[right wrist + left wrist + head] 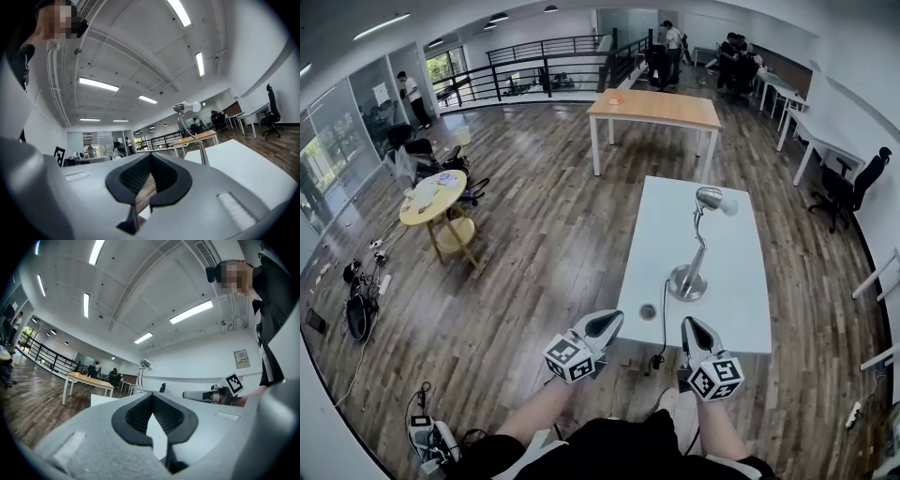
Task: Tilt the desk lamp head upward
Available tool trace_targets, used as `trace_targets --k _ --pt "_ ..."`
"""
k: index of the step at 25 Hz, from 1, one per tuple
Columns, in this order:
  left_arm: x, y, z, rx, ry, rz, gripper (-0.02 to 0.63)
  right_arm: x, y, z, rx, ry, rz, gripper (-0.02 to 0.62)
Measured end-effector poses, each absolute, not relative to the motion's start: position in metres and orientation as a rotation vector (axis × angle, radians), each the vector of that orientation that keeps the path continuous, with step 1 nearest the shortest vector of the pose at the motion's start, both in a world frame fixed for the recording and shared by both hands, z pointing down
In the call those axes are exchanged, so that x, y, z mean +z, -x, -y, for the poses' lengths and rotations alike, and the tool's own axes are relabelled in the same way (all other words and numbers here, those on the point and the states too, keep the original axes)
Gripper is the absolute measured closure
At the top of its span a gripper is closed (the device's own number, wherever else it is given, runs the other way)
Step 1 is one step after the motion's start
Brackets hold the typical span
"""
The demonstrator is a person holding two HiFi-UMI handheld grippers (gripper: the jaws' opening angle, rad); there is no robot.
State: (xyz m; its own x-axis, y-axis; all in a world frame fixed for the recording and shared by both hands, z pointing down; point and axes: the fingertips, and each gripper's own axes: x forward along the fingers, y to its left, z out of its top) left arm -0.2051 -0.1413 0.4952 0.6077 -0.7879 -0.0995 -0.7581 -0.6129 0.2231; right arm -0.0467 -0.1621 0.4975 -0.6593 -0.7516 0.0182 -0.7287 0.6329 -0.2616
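Left tongs (pixel 605 327) (pixel 151 395): we are holding them low in front of us, by the desk's near left corner. The grey shells and ribbed black pads are pressing together with nothing between them.
Right tongs (pixel 693 330) (pixel 151 156): we are holding these alongside, their tip showing over the desk's near edge. The ribbed pads are likewise meeting, empty.
Marker cubes (pixel 570 359): white boxes with black square patterns are riding on both tongs.
Desk (pixel 727 314): a smooth white rectangular top is stretching away from us, with a small round hole (pixel 648 311) near its front.
Cord (pixel 664 314): a thin black line is running from the lamp's base to the near edge and dropping over it.
Desk lamp (pixel 700 246) (pixel 143 373) (pixel 188 123): it is standing upright on the desk, beyond both tongs and apart from them. We are seeing a round shiny metal base, a slim bent metal stem and a rounded head on top.
Floor (pixel 534 244): dark wooden planks are spreading around the desk.
Second desk (pixel 656 109): a pale wooden top on white legs is standing farther off.
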Motion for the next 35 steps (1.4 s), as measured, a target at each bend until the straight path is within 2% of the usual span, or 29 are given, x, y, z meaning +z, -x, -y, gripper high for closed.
trace_targets --k 20,35 --pt "0.477 0.161 0.1 -0.396 -2.643 1.379 0.606 0.471 -0.021 0.13 -0.285 1.276 -2.779 0.592" --pt "0.469 0.151 0.112 -0.378 -2.635 1.385 0.606 0.459 -0.024 0.135 -0.269 1.241 -2.77 0.592"
